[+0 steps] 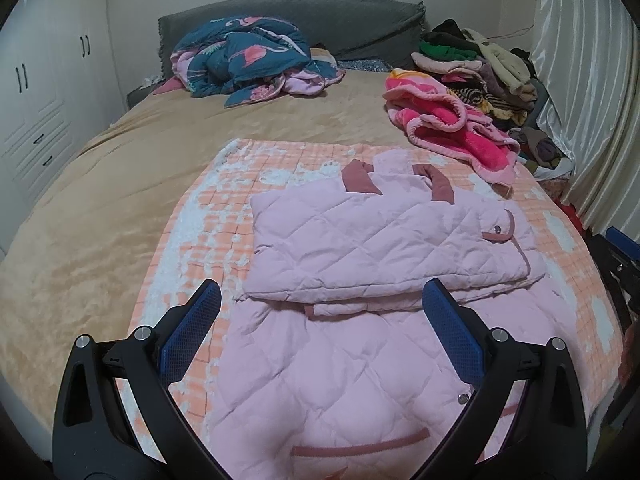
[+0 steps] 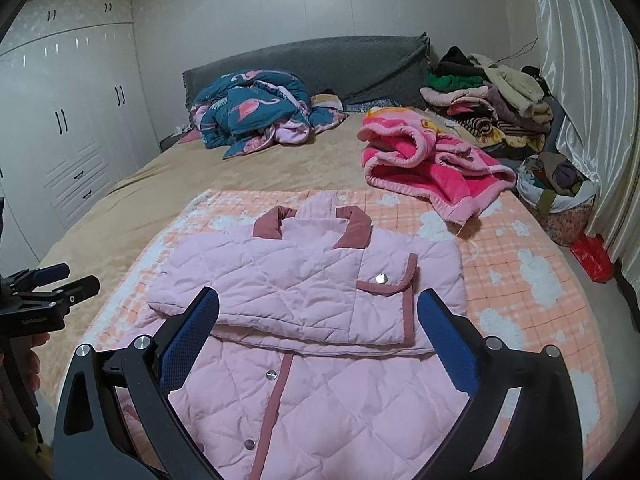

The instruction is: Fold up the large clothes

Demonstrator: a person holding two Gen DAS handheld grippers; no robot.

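Pink quilted jacket (image 1: 384, 240) half-folded on bed, both tongs released.

Diamond-stitched, puffy, pale pink w/ dusty-rose collar, piping and round metal snaps; sleeves/upper part folded over into a flat rectangle, lower body spread toward cameras. Lying on peach-and-white checked fleecy blanket (image 1: 192, 216) over smooth tan velvety bedspread (image 1: 100, 208). Left tongs (image 1: 320, 304) spread wide, holding nothing, blue textured pads (image 1: 188, 332) on black arms, just above jacket's fold edge. Right tongs (image 2: 318, 316) likewise wide apart and bare, over front placket. Farther back: crumpled teal flamingo-print duvet (image 1: 248, 60) by grey padded headboard (image 1: 320, 20), fuzzy hot-pink robe (image 2: 424, 164), messy stack of clothes (image 2: 488, 96), glossy pleated curtain (image 2: 580, 80), white panelled wardrobe (image 2: 76, 120).
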